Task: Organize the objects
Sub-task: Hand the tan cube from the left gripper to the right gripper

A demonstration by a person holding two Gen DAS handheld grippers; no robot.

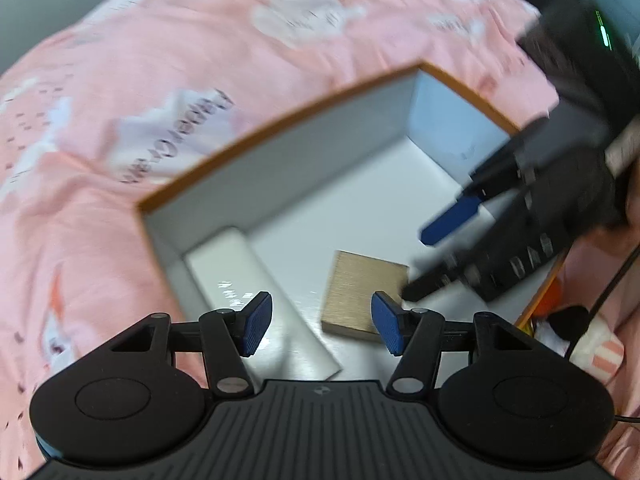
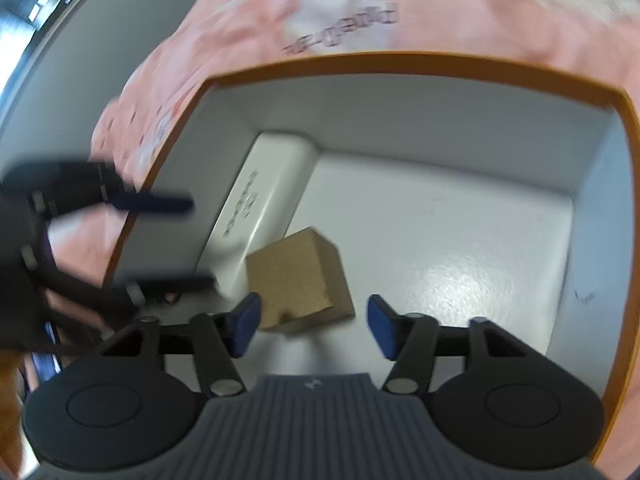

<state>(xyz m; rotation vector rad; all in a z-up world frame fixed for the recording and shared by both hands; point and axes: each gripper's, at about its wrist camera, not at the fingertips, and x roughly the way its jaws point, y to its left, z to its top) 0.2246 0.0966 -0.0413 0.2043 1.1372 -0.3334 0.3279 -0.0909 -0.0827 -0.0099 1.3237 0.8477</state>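
Observation:
An open white box with an orange rim (image 1: pixel 280 120) (image 2: pixel 400 65) lies on a pink bedcover. Inside it lie a long white case (image 1: pixel 256 288) (image 2: pixel 264 200) along the left wall and a small brown cardboard box (image 1: pixel 360 292) (image 2: pixel 300 276) on the floor. My left gripper (image 1: pixel 322 324) is open and empty above the box, between the two items. My right gripper (image 2: pixel 314 324) is open and empty just above the brown box; it also shows in the left wrist view (image 1: pixel 424 264). The left gripper shows in the right wrist view (image 2: pixel 200 240), over the box's left wall.
The pink patterned bedcover (image 1: pixel 160 80) (image 2: pixel 360 8) surrounds the box. A plush toy with orange, black and striped parts (image 1: pixel 580 336) lies right of the box. A dark device with a green light (image 1: pixel 592 40) stands at the far right. A grey wall (image 2: pixel 80 60) runs behind the bed.

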